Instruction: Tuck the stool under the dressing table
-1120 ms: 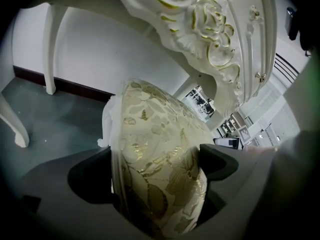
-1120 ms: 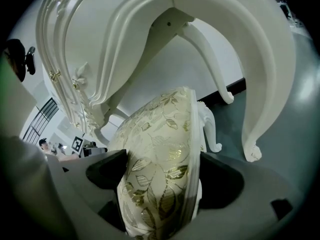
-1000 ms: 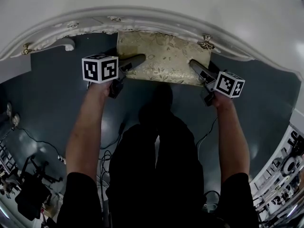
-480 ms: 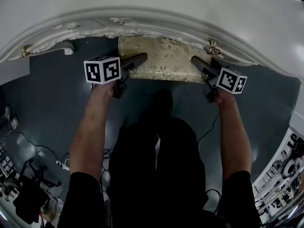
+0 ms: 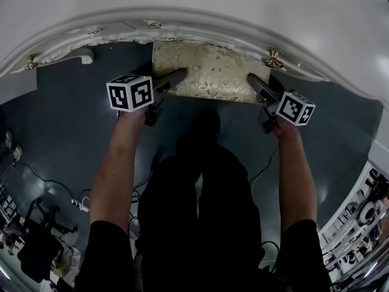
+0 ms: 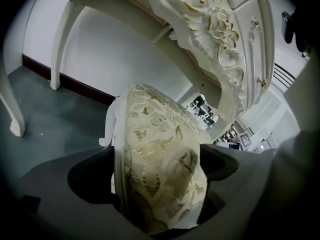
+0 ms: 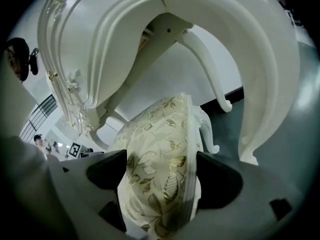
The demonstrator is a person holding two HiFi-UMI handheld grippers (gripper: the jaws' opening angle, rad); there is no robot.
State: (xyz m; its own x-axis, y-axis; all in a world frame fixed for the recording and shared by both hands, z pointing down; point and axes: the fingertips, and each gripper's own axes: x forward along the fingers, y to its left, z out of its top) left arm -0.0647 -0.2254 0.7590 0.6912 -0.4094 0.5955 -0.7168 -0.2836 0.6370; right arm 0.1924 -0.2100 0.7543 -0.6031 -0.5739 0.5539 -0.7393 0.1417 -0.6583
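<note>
My left gripper [image 5: 172, 79] is clamped on the near left corner of the stool [image 5: 209, 72], and the leaf-patterned cushion fills the gap between its jaws. My right gripper [image 5: 256, 86] is closed on the near right corner in the same way. The stool stands on the dark floor [image 5: 73, 120], its far side under the carved edge of the white dressing table [image 5: 255, 17] and its near side sticking out toward me.

The left hand-held gripper [image 5: 178, 76] and right hand-held gripper [image 5: 253, 80] hold the stool [image 5: 209, 70].
</note>
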